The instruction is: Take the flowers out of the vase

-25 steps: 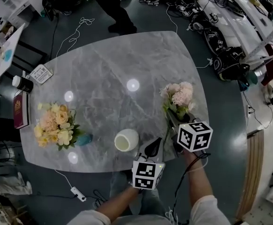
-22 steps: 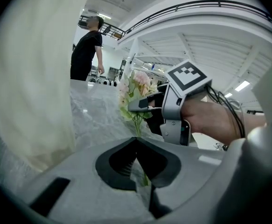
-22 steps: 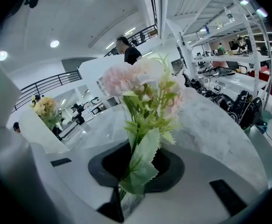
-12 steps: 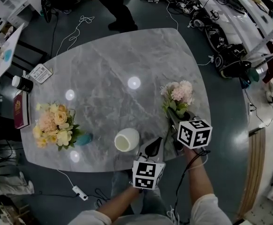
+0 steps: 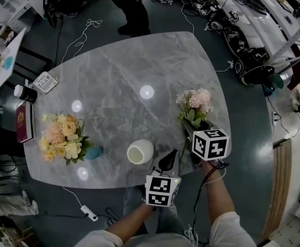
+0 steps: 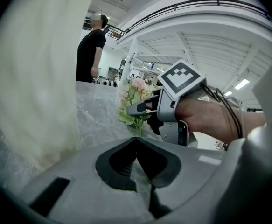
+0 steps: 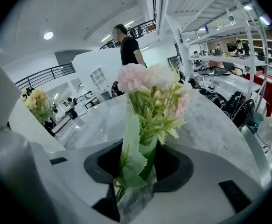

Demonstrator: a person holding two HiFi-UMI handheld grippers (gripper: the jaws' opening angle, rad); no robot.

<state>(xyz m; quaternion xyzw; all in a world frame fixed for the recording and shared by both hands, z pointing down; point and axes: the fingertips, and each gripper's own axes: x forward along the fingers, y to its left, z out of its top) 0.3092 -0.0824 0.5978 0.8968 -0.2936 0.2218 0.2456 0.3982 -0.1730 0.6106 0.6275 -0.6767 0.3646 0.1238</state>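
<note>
Pink flowers (image 5: pixel 195 103) sit ahead of the fingertips of the right gripper (image 5: pixel 195 129), near the right edge of the marble table (image 5: pixel 113 71) in the head view. Their stems run back between the fingers, and the white vase (image 5: pixel 139 152) stands just left of the tips of the left gripper (image 5: pixel 168 160). Left gripper view: its fingers are pressed together on nothing, the vase wall looming at their left. Right gripper view: the fingers, parted and just opening wider, flank the green stems without squeezing them. Blooms rise beyond the tips, with a yellow bouquet (image 7: pixel 37 101) far off to their left.
</note>
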